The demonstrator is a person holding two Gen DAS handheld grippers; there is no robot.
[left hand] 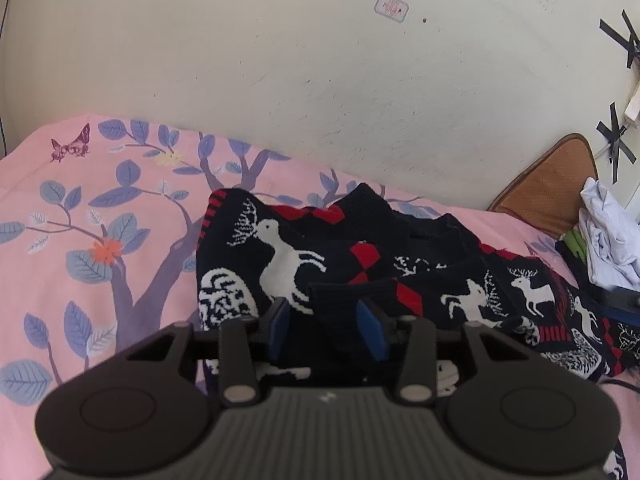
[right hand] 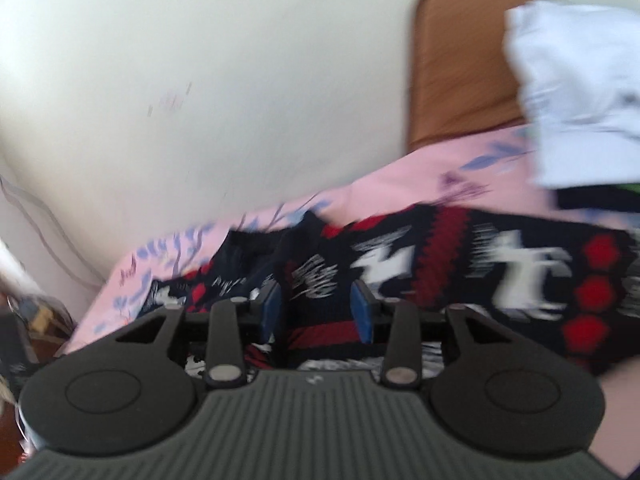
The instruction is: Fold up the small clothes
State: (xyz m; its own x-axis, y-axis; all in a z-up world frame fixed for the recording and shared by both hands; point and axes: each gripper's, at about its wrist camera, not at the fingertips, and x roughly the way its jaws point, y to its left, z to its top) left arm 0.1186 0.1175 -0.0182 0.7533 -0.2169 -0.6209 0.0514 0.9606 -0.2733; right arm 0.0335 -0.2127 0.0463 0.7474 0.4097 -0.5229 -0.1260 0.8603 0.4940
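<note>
**Between both pairs of fingers: sweater folds, grip unconfirmed**

Between the left gripper's (left hand: 326, 330) half-parted blue pads (left hand: 280, 330) I am seeing a dark ribbed fold of the reindeer sweater (left hand: 288, 256), lying rumpled on the pink bedsheet (left hand: 80, 240). I cannot tell whether the pads are pressing. The right gripper (right hand: 316, 312) is straddling the knit likewise; its view is blurring. I am judging it best to pinch one layer only, then lift evenly.

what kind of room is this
Most likely a bedroom: the reindeer sweater lies on a pink leaf-print bedsheet against a plain wall, with a brown pillow-like cushion and a pile of white clothes at the far end.
</note>
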